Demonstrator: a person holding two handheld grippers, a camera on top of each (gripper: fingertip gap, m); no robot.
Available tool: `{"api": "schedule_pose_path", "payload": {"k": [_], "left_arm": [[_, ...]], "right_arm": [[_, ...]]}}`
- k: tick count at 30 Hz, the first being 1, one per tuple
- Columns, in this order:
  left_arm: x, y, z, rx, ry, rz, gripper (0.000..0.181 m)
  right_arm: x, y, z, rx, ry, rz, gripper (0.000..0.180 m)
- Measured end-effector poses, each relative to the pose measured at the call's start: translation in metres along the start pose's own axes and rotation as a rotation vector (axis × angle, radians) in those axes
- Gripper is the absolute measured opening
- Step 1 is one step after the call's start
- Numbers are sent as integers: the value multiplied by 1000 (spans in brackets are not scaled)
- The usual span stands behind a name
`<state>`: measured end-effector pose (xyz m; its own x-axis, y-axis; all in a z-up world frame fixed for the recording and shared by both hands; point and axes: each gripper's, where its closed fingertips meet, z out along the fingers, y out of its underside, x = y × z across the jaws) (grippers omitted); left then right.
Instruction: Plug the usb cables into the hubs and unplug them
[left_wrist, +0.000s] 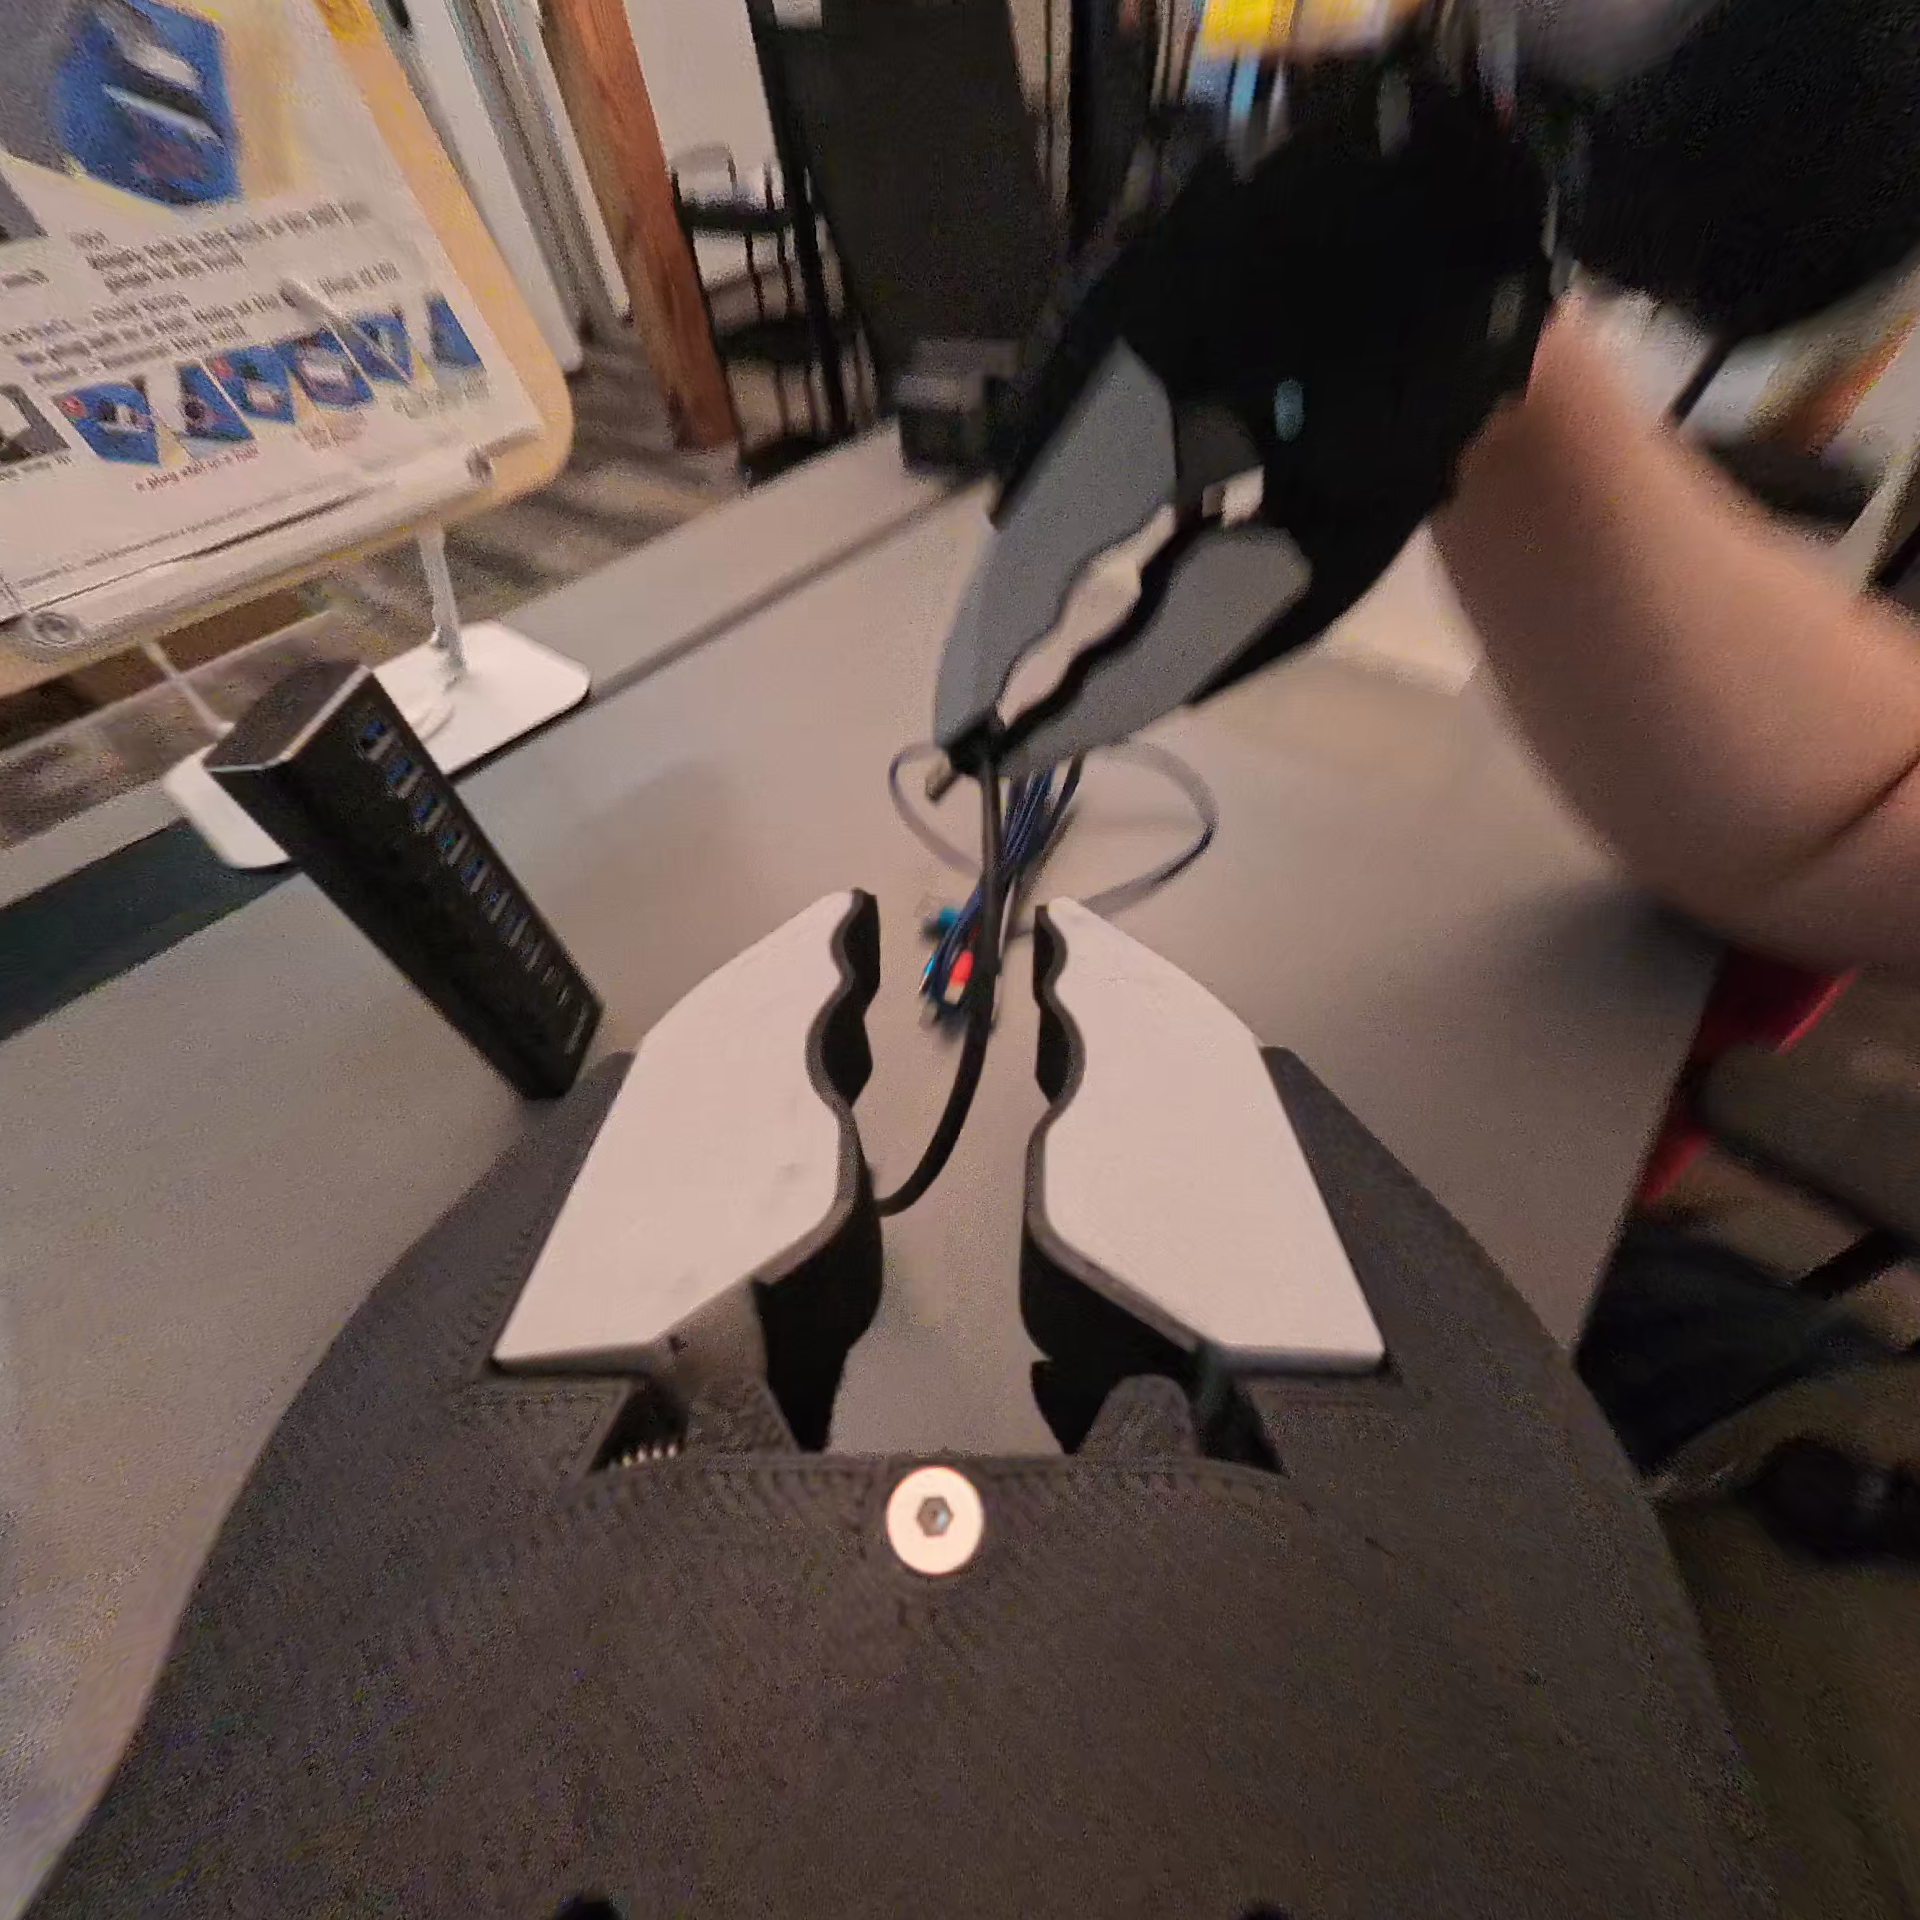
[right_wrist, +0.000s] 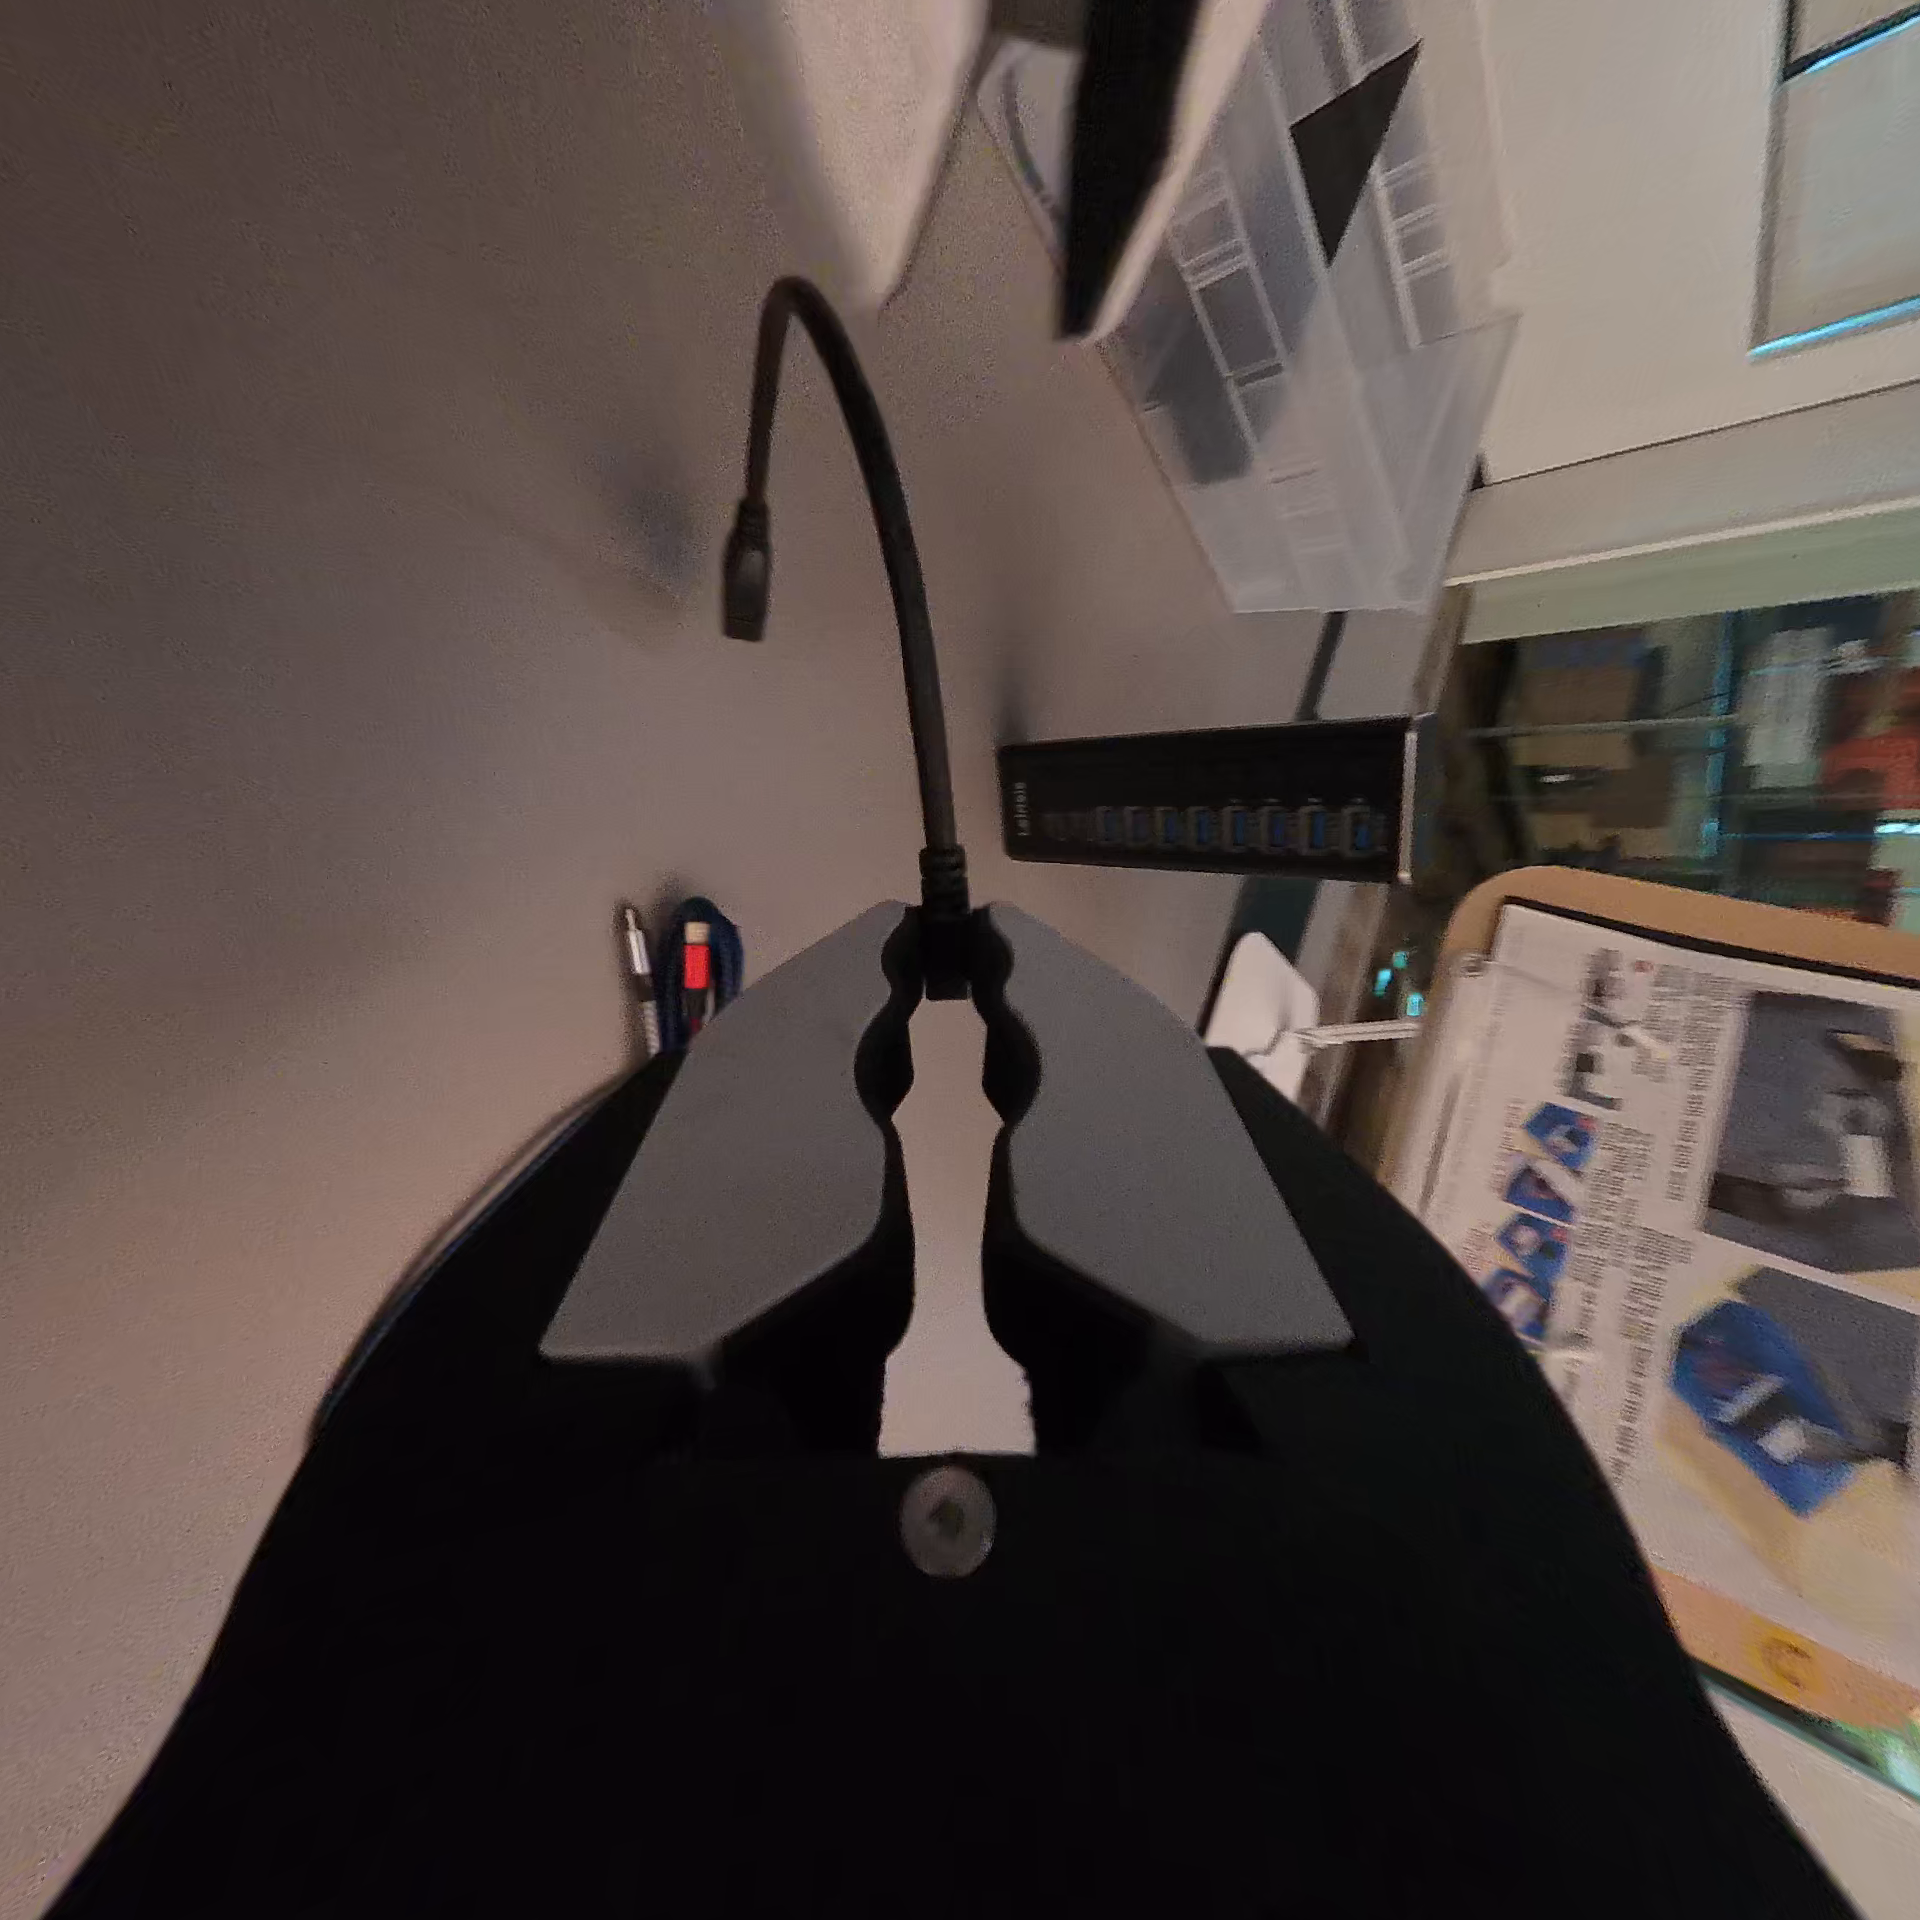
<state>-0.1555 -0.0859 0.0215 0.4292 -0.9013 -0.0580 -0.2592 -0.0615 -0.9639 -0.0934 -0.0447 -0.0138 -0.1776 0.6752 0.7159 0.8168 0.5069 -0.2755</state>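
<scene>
The right claw (right_wrist: 940, 951) is seen closed at its tips on the moulded end of a black cable (right_wrist: 904, 582); the cable arches away from the tips and curls back, its free end carrying a small dark connector (right_wrist: 746, 577) that hangs clear of the desk (right_wrist: 312, 520). In the left wrist view the same claw (left_wrist: 971, 743) is raised above the desk with a metal plug tip just showing at its tips and the black cable (left_wrist: 971, 1039) trailing down from it between the left fingers. The left claw (left_wrist: 956, 966) is parted by a moderate gap and grips nothing — the cable merely passes through the gap. The hub (left_wrist: 416, 883) lies flat on the desk to the left of both claws, a long black bar with its row of blue ports along the upper face; its long axis runs away from the left claw toward the document stand (left_wrist: 499, 686). In the right wrist view the hub (right_wrist: 1205, 810) lies just beyond and to one side of the claw tips, its length crosswise to the fingers. A bundle of spare cables (left_wrist: 966, 935) rests on the desk below the right claw. It is judged that insertion has not yet begun — the held plug would need turning toward the port row, and the right claw is the one loaded for it, though the left sits nearer the hub.
</scene>
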Motion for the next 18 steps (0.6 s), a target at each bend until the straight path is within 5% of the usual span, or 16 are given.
{"api": "schedule_pose_path", "payload": {"k": [3, 5, 13, 18], "left_arm": [[-20, -40, -24, 252, 90, -236, 33], [-51, -47, -28, 307, 5, -262, 38], [-151, 23, 53, 123, -363, -100, 74], [-181, 70, 103, 6, -297, -143, 77]], "right_arm": [[12, 0, -19, 13, 86, -45, 8], [20, -1, -36, 17, 151, -88, 8], [43, -27, -120, 74, 447, -200, 8], [49, -29, -155, 90, 569, -220, 8]]}}
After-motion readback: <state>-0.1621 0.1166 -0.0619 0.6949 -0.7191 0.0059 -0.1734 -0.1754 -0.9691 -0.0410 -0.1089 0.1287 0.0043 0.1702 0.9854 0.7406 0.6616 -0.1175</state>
